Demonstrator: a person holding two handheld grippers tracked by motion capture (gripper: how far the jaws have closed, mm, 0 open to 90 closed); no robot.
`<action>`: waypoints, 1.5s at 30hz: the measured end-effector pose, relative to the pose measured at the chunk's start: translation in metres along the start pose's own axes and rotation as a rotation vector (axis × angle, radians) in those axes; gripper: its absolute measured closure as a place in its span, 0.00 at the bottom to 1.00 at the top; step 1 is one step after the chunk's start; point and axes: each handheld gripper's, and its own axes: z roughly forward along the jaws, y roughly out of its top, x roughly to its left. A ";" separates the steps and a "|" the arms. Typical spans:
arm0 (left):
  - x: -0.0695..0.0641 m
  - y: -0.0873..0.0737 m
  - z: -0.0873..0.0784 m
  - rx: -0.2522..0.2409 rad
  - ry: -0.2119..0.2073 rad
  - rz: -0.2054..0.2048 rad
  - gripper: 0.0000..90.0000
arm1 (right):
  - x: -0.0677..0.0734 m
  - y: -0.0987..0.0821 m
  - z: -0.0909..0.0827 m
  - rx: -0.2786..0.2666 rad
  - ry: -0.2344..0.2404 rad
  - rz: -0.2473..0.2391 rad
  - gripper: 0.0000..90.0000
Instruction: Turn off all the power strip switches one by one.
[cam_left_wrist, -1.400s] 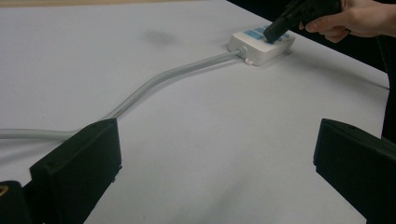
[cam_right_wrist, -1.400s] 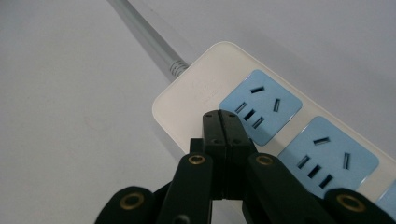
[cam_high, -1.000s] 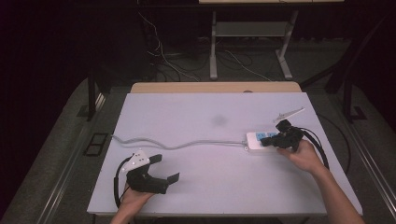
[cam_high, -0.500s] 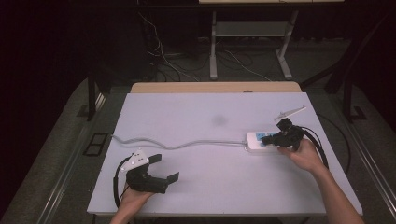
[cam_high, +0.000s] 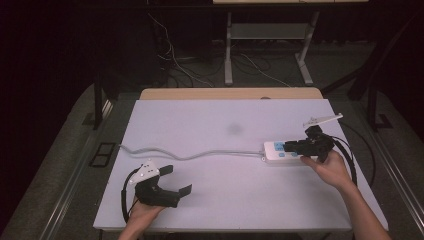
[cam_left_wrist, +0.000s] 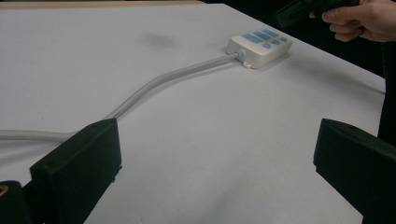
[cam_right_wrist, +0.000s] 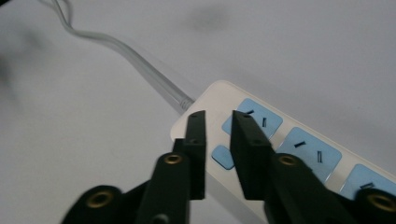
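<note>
We see the power strip lying flat at the worktop's right side. Our right claw hovers over it, jaws just parted, gripping nothing. Left claw rests wide apart.

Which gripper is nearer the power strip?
Right. The right gripper hovers over the power strip, jaws slightly apart, just opening; the left gripper rests far off, by the table's near-left edge.

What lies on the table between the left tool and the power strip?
The power strip's grey cord and bare white table, seen in the high view and from the left tool.
</note>
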 end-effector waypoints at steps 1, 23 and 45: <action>0.000 0.000 0.000 -0.001 0.000 -0.001 0.00 | 0.001 -0.001 -0.002 -0.012 -0.001 0.011 0.74; -0.002 0.001 -0.001 -0.011 0.002 -0.004 0.00 | 0.038 -0.046 -0.025 -0.168 0.016 0.080 0.00; -0.002 -0.001 0.000 0.008 -0.004 -0.003 0.00 | 0.072 -0.092 -0.018 -0.182 0.040 0.024 0.01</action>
